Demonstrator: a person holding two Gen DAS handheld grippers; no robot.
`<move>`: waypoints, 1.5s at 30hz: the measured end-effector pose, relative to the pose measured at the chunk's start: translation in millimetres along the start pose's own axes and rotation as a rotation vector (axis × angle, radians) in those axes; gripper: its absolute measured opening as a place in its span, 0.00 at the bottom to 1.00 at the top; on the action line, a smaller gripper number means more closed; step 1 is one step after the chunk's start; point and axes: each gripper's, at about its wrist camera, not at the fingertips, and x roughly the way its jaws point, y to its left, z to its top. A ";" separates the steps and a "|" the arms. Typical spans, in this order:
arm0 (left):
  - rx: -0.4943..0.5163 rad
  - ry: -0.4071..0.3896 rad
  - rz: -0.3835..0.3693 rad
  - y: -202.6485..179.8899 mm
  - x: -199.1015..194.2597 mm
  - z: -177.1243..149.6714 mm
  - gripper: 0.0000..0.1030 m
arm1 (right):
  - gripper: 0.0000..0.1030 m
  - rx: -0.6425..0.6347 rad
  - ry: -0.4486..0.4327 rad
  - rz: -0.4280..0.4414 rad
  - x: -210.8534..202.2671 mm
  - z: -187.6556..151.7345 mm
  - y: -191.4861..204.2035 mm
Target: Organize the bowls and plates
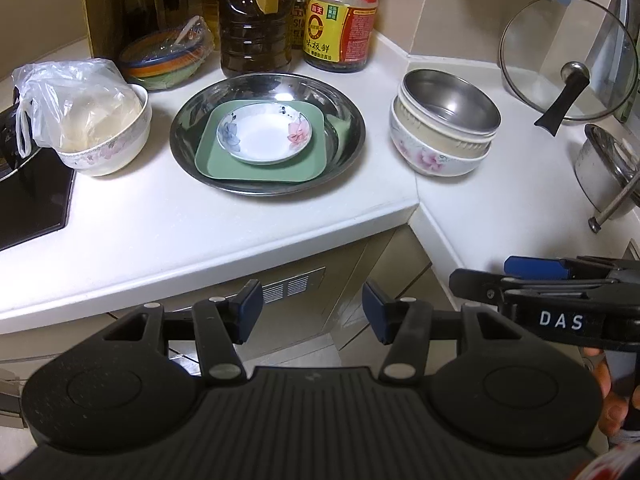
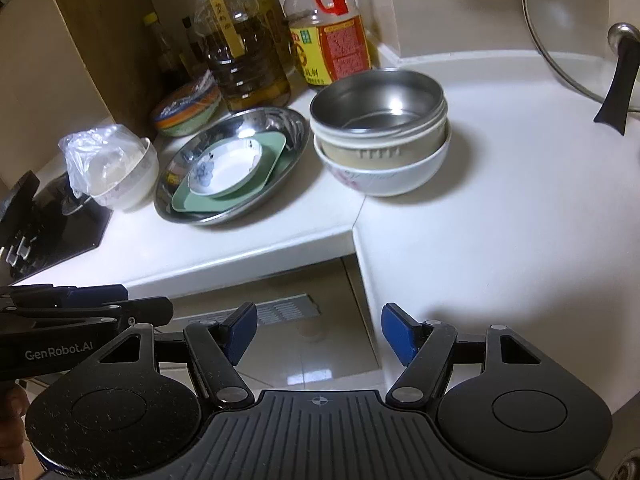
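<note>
Dishes lie ahead of and above both your grippers, up on the counter [image 1: 280, 216], while both hang off its front edge, over the floor. Your left gripper [image 1: 312, 308] faces the steel plate [image 1: 344, 120], which holds the green plate [image 1: 208, 152] and saucer [image 1: 264, 136]. Your right gripper [image 2: 316, 332] is nearer the bowl stack [image 2: 380, 140], steel bowl [image 2: 376, 100] nested in the floral one [image 2: 384, 176]. Both grippers stand open and empty. My guess: reach forward and up, each to its own pile.

Both wrist views — down onto countertop [image 1: 248, 216]
</note>
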 end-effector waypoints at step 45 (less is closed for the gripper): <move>0.030 0.068 -0.250 -52.2 92.5 169.4 0.49 | 0.66 0.130 0.016 -0.168 30.3 148.3 -78.5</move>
